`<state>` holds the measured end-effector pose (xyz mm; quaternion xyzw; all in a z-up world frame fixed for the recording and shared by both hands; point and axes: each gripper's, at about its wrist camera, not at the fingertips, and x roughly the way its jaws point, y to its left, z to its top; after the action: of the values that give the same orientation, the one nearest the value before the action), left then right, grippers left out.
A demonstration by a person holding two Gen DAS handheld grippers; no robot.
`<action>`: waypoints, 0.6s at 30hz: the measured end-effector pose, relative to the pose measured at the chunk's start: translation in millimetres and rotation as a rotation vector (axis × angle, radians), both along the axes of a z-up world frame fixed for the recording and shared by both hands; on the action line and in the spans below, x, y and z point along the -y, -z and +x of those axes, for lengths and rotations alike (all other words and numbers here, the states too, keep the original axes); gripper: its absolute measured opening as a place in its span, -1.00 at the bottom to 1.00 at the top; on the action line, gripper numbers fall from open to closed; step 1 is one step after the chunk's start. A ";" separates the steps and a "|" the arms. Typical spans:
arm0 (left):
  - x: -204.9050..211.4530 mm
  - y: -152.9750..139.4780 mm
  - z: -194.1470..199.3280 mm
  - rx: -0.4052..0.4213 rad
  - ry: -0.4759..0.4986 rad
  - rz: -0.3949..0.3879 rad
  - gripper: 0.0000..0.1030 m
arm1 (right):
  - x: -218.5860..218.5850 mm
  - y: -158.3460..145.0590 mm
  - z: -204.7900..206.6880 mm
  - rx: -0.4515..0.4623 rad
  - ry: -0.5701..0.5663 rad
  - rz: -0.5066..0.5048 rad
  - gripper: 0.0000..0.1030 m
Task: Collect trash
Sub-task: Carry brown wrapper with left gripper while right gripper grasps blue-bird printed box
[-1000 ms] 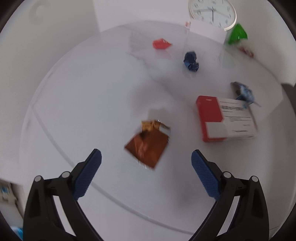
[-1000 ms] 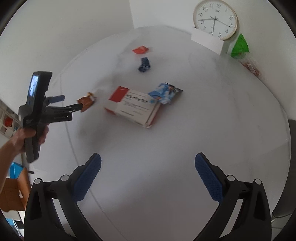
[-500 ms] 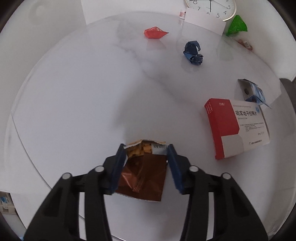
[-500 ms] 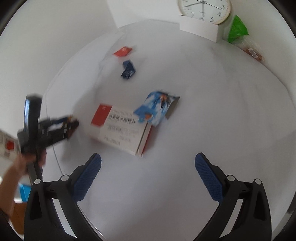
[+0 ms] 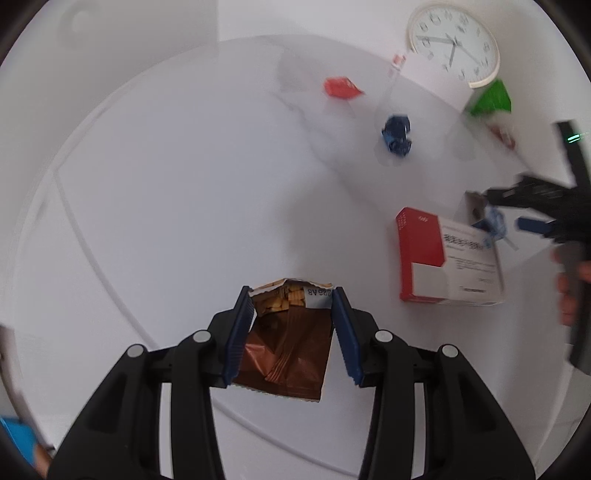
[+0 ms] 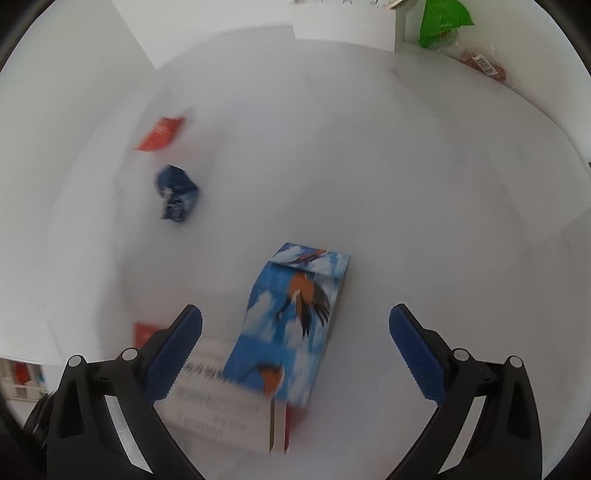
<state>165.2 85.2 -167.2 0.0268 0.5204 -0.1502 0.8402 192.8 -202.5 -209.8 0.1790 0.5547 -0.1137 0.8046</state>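
Your left claw (image 5: 292,325) is clamped on the brown snack wrapper (image 5: 286,350), its blue pads pressing the wrapper's two side edges; the jaws have just been closing onto it, and the torn top end pokes out past the fingertips. The wrapper sits close to the curved front edge of the white bench (image 5: 184,184), with bare surface to its left and ahead. To its right, well apart, lies the red-and-white carton (image 5: 443,258). Farther back are the crumpled blue wrapper (image 5: 397,134) and the red wrapper (image 5: 340,87), apart from each other, with open bench between them and you. Your right claw (image 6: 295,347) stands wide with nothing gripped; the blue bird-print packet (image 6: 299,325) lies between its pads, nearer the left one but touching neither as far as the blur allows. That packet's near end rests over the carton (image 6: 221,406), which runs under the left finger. To the right of the packet the bench (image 6: 443,184) is bare up to its rim. At the back stand a white box (image 6: 341,22) and a green bag (image 6: 443,18), and a wall clock (image 5: 453,42) shows behind them in the left wrist view.
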 end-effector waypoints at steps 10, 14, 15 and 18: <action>-50.3 -32.4 -63.4 0.013 -0.193 -0.040 -0.17 | 5.5 5.4 -2.5 0.011 -0.079 -0.034 -0.02; -72.5 -41.5 -88.9 0.016 -0.272 -0.047 -0.17 | 12.7 -20.4 -20.9 0.065 -0.139 -0.047 -0.03; -78.5 -44.4 -96.3 0.018 -0.290 -0.048 -0.17 | 13.0 -26.5 -25.6 0.074 -0.155 -0.050 -0.03; -94.4 -53.5 -121.3 0.029 -0.340 -0.038 -0.17 | 4.8 -52.8 -51.8 0.113 -0.248 -0.074 -0.03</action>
<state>43.8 179.6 -113.8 -0.0753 0.5023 -0.0153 0.8613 141.0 -207.3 -157.0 0.0850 0.5218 -0.0234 0.8485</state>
